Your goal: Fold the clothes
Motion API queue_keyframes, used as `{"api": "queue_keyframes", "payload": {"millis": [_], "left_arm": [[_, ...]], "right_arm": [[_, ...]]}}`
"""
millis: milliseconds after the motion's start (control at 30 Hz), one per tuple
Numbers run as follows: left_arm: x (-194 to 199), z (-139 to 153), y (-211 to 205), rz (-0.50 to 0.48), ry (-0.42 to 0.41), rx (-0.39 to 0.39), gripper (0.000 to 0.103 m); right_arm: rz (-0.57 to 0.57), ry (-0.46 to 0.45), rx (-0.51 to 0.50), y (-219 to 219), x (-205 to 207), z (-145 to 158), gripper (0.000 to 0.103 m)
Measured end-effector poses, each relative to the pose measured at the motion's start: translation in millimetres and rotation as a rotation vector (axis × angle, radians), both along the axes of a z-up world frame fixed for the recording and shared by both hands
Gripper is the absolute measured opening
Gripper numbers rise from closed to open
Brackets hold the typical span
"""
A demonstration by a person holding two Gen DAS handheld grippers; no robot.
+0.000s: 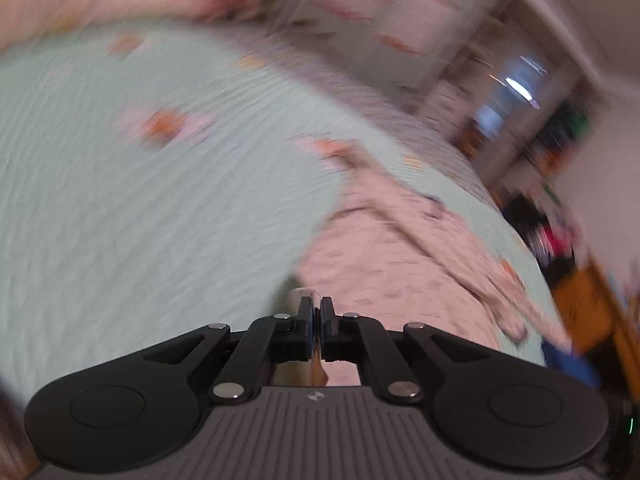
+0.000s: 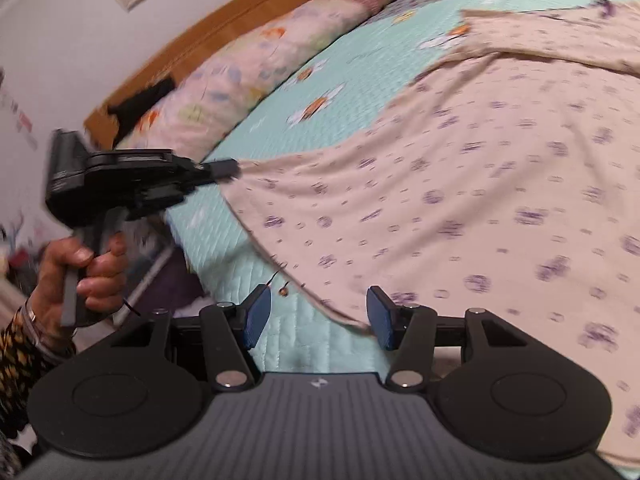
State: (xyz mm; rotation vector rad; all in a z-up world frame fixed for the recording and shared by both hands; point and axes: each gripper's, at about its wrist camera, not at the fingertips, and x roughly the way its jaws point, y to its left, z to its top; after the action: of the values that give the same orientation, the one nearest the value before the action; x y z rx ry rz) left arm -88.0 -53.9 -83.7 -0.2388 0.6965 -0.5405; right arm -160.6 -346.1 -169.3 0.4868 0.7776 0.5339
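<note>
Right wrist: garment [image 2: 460, 208] edge between tool [image 2: 318, 316] fingers.

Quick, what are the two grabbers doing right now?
Left gripper: shut on a corner of the pale pink purple-printed garment.
Right gripper: open, holding nothing.

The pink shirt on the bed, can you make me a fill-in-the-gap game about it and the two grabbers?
1. The left gripper is pinching a corner of the pink ____.
2. The right gripper has its jaws ____, and the cloth's edge lies between them, not pinched.
3. The quilt under the cloth is light ____ with flowers on it.
4. A hand holds the left gripper by its ____.

Missing words: garment; open; green; handle
</note>
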Motion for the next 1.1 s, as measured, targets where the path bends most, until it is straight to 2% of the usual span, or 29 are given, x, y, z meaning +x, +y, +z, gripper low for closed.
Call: {"api": "queue_keyframes", "payload": {"millis": [100,167,200,267,333,400,433,467,533,600,667,733,800,933,1033,1100], "left_arm": [[-30,19,-78,-0.314,-0.131,0.163,0.003],[-49,4,-121,-0.490,-0.148,0.322,0.005],[-56,-5,-136,-0.559,-0.139,0.383,0.006],[-60,-29,-145,-0.626,-0.065,0.440,0.006],[-59,-48,-138,-0.621,0.000,0.477,0.007],[-58,-58,-126,-0.593,0.035,0.487,0.014],[-57,-58,-117,-0.573,0.048,0.468,0.021],[-55,-56,-107,-0.551,0.061,0.441,0.024],[-46,-49,-89,-0.485,0.082,0.350,0.035],[-36,-40,-72,-0.397,0.094,0.271,0.038],[-24,-38,-61,-0.292,0.107,0.229,0.041],[-13,-41,-55,-0.246,0.131,0.210,0.041],[-13,-42,-52,-0.244,0.125,0.204,0.041],[-25,-45,-58,-0.279,0.066,0.267,0.041],[-35,-49,-65,-0.319,0.003,0.316,0.042],[-41,-50,-67,-0.341,-0.044,0.337,0.044]], "right_arm": [[-0.088,0.026,0.055,-28,-8,-5,0.055],[-0.155,0.053,0.100,-51,-15,-10,0.055],[-0.190,0.068,0.125,-63,-19,-13,0.055],[-0.251,0.091,0.173,-85,-28,-19,0.055],[-0.284,0.101,0.218,-102,-34,-23,0.055],[-0.291,0.101,0.235,-107,-33,-22,0.055],[-0.283,0.099,0.236,-106,-29,-21,0.055],[-0.270,0.097,0.241,-104,-24,-20,0.055],[-0.244,0.094,0.258,-96,-11,-18,0.055],[-0.223,0.093,0.249,-85,3,-15,0.055],[-0.231,0.106,0.168,-74,16,-12,0.055],[-0.242,0.146,0.096,-64,27,-11,0.055],[-0.237,0.182,0.086,-59,34,-15,0.055],[-0.203,0.182,0.042,-52,32,-14,0.054],[-0.147,0.185,-0.027,-37,35,-11,0.041],[-0.133,0.202,-0.073,-29,36,-11,0.026]]}}
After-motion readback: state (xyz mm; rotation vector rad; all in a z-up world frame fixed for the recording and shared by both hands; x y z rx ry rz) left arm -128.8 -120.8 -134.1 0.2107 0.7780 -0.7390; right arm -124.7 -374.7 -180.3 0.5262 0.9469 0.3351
